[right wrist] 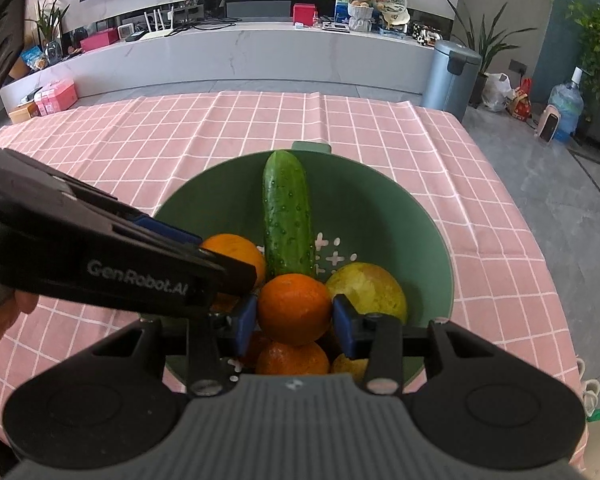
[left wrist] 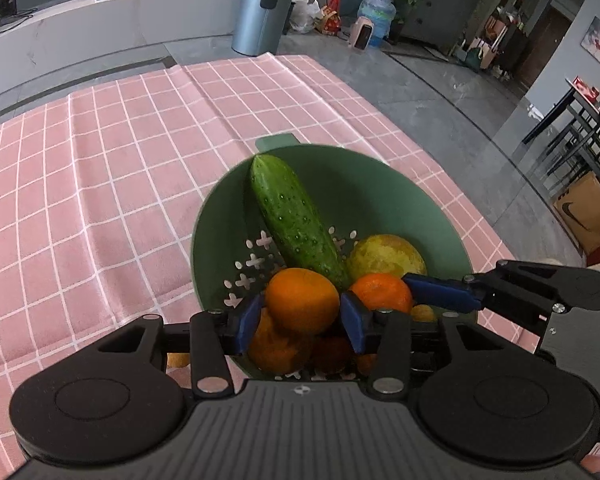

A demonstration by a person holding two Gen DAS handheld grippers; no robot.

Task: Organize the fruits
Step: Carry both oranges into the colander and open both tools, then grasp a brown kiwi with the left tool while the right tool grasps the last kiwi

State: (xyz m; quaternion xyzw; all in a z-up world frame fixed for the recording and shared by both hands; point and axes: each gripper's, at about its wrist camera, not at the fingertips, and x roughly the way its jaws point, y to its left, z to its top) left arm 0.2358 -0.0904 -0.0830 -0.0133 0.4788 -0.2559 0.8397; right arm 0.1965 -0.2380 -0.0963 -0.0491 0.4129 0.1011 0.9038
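A green colander bowl (left wrist: 380,184) on the pink checked cloth holds a cucumber (left wrist: 296,216), a yellow-green round fruit (left wrist: 384,256) and several oranges. My left gripper (left wrist: 302,320) is shut on an orange (left wrist: 302,300) over the bowl's near side. My right gripper (right wrist: 294,320) is shut on another orange (right wrist: 294,308) beside it; the same orange shows in the left wrist view (left wrist: 382,292). The bowl (right wrist: 380,216), cucumber (right wrist: 288,216) and yellow-green fruit (right wrist: 366,290) show in the right wrist view too. More oranges lie below both held ones.
The pink checked tablecloth (left wrist: 120,184) covers the table around the bowl. A grey bin (left wrist: 260,16) and a water jug (left wrist: 376,16) stand on the floor beyond the far edge. The table's right edge (right wrist: 540,240) drops to a grey floor.
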